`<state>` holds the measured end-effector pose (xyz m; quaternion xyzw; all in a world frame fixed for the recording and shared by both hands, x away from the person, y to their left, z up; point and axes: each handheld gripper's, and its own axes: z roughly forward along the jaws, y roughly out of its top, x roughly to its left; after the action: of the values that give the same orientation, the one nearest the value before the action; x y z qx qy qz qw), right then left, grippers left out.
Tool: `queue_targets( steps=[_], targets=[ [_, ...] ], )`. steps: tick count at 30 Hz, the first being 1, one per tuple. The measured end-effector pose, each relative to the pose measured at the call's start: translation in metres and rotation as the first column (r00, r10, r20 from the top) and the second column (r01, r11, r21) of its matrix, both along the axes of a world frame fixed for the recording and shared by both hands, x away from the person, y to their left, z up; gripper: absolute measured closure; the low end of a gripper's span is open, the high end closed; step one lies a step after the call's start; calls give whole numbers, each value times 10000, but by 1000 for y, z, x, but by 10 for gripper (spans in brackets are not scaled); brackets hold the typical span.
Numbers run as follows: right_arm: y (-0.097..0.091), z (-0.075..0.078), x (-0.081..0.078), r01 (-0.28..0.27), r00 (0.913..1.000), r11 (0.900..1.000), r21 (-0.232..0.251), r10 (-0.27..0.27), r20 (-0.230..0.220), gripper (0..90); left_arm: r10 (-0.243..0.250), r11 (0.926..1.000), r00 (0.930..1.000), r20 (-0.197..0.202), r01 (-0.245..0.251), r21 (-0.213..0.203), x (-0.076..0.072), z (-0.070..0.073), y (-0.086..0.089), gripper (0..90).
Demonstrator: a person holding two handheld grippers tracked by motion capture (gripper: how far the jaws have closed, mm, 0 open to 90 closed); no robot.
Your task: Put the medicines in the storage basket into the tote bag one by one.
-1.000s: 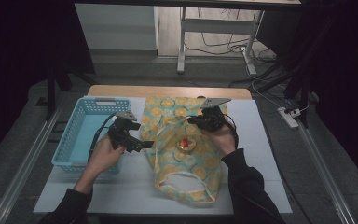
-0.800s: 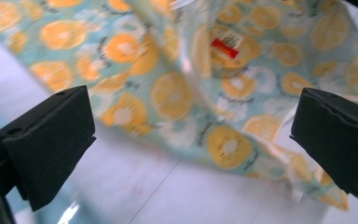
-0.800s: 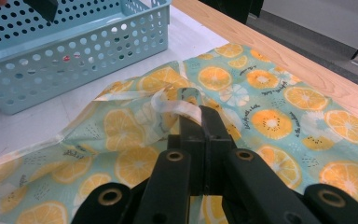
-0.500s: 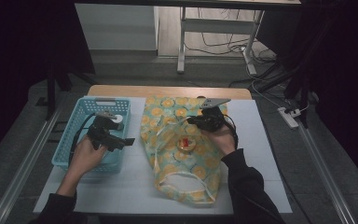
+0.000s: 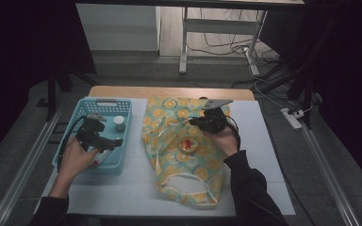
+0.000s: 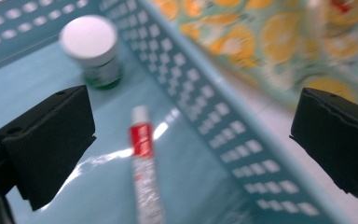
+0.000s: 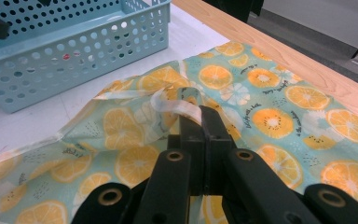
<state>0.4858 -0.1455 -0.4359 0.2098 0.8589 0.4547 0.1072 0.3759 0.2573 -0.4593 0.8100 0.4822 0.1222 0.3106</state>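
Your left gripper [image 6: 191,140], fingers spread, hangs over the tube [image 6: 142,172] in the basket [image 6: 223,130]; descend crooked and you'll clip its wall. Right gripper [image 7: 193,116] pinches the bag's strap [image 7: 172,105].

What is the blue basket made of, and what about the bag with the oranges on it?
The blue basket looks like hard, shiny plastic: its walls are moulded with neat rows of holes and its floor glints. The bag looks like soft, matte printed cloth: it wrinkles and folds, and its rim lifts where the right gripper pinches it. It might have a thin coating; I cannot tell.
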Motion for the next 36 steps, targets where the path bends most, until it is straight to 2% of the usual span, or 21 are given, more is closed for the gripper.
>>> queue_targets(
  steps=[7,9,12,20,25,30,34,36],
  targets=[
    [1,-1,0,-15,10000,10000,-41,14,-10,893,74,9993,9991,-419,-58,381,4,-13,12,0],
    [1,-1,0,-17,10000,10000,-34,17,-24,893,134,9990,9978,-645,-105,443,6,-15,14,0],
    [1,-1,0,-29,10000,10000,-44,28,-39,893,32,9995,9974,-725,-9,320,8,-15,14,0],
    [2,-2,-1,-55,10000,10000,-64,55,-28,893,-62,9979,9928,-1193,139,637,18,-21,11,0],
    [2,-2,0,-42,10000,10000,-44,42,-41,893,-70,9960,9863,-1650,215,863,26,-30,9,0],
    [2,-2,-1,-58,10000,10000,-64,57,-35,893,10,9929,9764,-2159,247,1162,32,-40,6,0],
    [2,-2,-1,-59,10000,10000,-68,59,-28,893,147,9862,9673,-2533,277,1631,35,-48,5,18],
    [2,-2,-1,-64,10000,9999,-79,64,-35,893,186,9839,9655,-2599,285,1764,36,-49,4,35]
  ],
)
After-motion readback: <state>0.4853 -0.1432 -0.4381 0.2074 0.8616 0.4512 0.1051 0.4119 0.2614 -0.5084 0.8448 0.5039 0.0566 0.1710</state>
